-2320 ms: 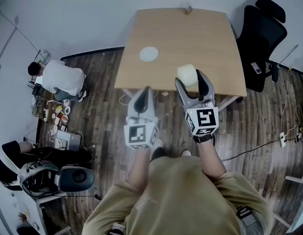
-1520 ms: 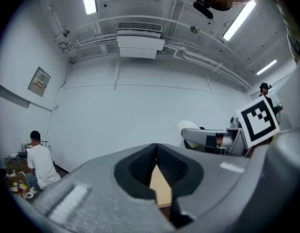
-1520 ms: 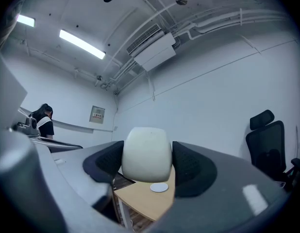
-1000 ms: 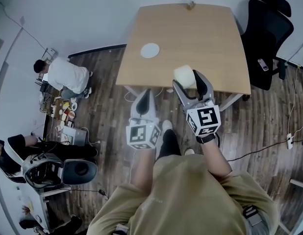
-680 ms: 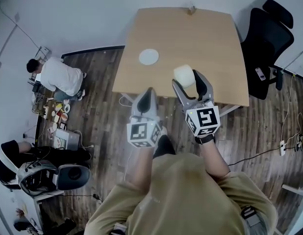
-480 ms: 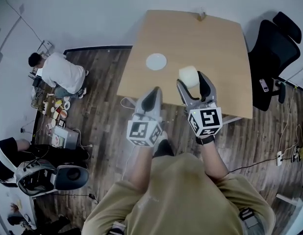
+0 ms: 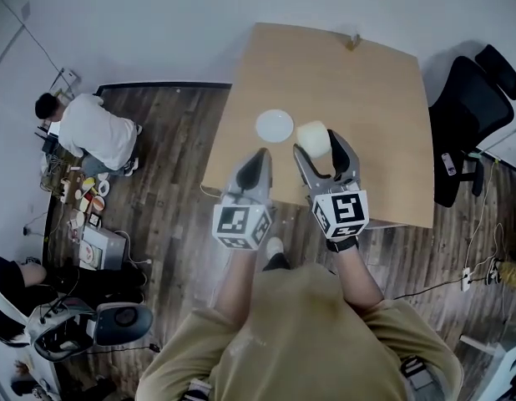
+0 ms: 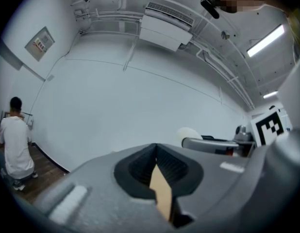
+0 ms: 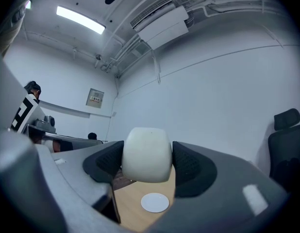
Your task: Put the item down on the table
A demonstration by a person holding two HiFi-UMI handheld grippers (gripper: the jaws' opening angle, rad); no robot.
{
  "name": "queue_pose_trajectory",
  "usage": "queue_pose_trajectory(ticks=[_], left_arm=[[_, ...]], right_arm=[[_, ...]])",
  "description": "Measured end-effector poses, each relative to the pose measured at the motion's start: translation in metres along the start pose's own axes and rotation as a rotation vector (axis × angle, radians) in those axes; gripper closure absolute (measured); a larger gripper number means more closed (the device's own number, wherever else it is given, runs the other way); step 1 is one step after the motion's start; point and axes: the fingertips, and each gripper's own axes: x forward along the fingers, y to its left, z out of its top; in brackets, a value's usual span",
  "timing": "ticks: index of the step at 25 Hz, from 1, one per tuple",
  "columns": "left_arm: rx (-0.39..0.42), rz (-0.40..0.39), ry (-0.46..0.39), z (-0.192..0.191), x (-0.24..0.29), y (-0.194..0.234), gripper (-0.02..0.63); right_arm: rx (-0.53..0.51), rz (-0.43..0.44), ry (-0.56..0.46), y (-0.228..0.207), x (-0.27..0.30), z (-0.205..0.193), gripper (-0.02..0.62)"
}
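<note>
Two tongs are held out ahead of the person. A white cup (image 7: 312,136) is clamped between the jaws of the right tongs (image 7: 325,144), above the counter (image 7: 366,82). It is now carried further in than half a second ago: the white plate (image 7: 275,125), earlier well ahead and to the left, is now seen just left of the jaws. The left tongs (image 7: 255,161) are kept clenched on nothing, alongside. Nothing is set down yet; lowering and release are judged to remain.
</note>
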Motion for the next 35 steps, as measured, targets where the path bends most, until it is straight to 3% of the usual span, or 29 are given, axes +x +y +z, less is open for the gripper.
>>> queue_pose_trajectory(ticks=[9, 24, 30, 35], left_arm=[[-0.043, 0.042, 0.032, -0.018, 0.028, 0.090, 0.604], [-0.084, 0.104, 0.214, -0.100, 0.144, 0.150, 0.604], [-0.136, 0.153, 0.295, -0.146, 0.172, 0.179, 0.604], [-0.074, 0.152, 0.393, -0.192, 0.180, 0.184, 0.604]], right_arm=[[-0.013, -0.008, 0.064, 0.012, 0.069, -0.037, 0.278], [0.051, 0.059, 0.196, -0.058, 0.198, -0.112, 0.278], [0.085, 0.082, 0.303, -0.076, 0.232, -0.168, 0.278], [0.082, 0.121, 0.426, -0.071, 0.244, -0.229, 0.278]])
